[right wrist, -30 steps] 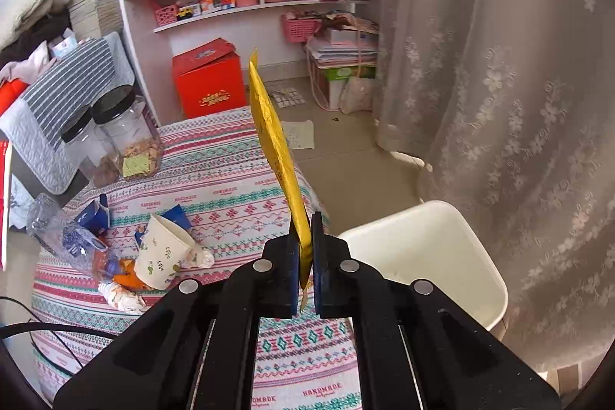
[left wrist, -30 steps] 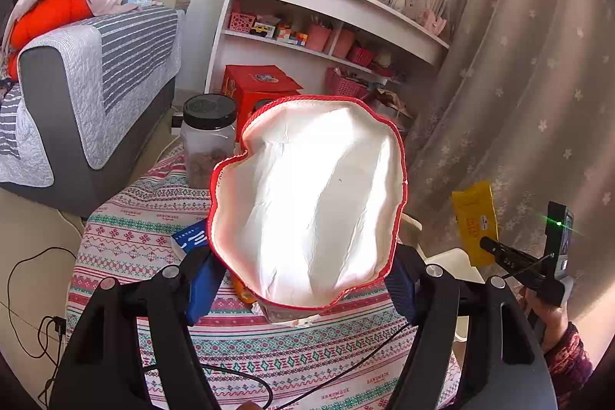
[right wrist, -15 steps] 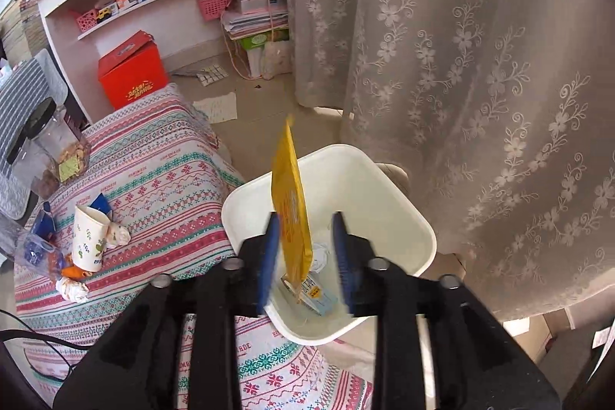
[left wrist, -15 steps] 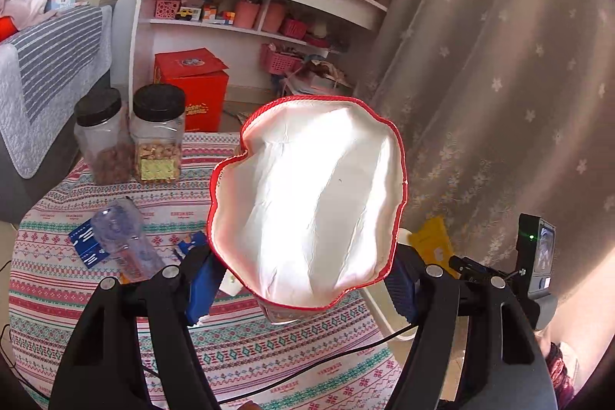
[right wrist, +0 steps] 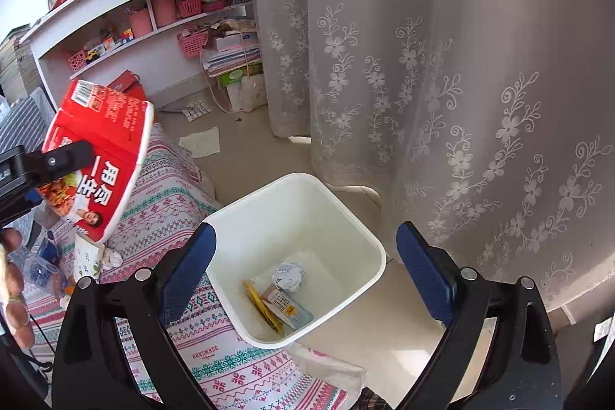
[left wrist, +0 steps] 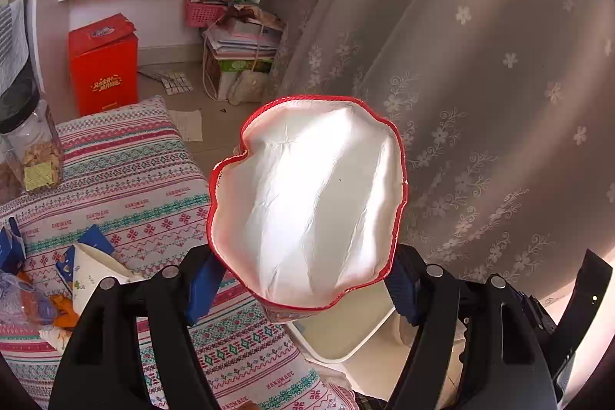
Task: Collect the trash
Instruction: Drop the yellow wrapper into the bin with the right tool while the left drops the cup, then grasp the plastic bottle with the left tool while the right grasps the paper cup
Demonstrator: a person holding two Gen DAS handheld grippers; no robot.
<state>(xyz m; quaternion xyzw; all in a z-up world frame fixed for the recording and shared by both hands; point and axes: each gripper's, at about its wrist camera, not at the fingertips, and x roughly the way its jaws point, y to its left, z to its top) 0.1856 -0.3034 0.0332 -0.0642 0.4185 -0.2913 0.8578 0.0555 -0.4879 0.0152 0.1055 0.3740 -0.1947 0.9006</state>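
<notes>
Spanning the noodle bowl (left wrist: 307, 202), left fingers (left wrist: 201, 281) clamp it.

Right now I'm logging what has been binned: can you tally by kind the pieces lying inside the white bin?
Crumpled paper ball: 1
Yellow wrapper: 1
Flattened small carton: 1
Total in the white bin: 3

Patterned tablecloth (left wrist: 153, 179) carries jar (left wrist: 34, 141), paper cup (left wrist: 92, 268), possibly wrappers; bin (right wrist: 307, 202) on floor (right wrist: 250, 148)
</notes>
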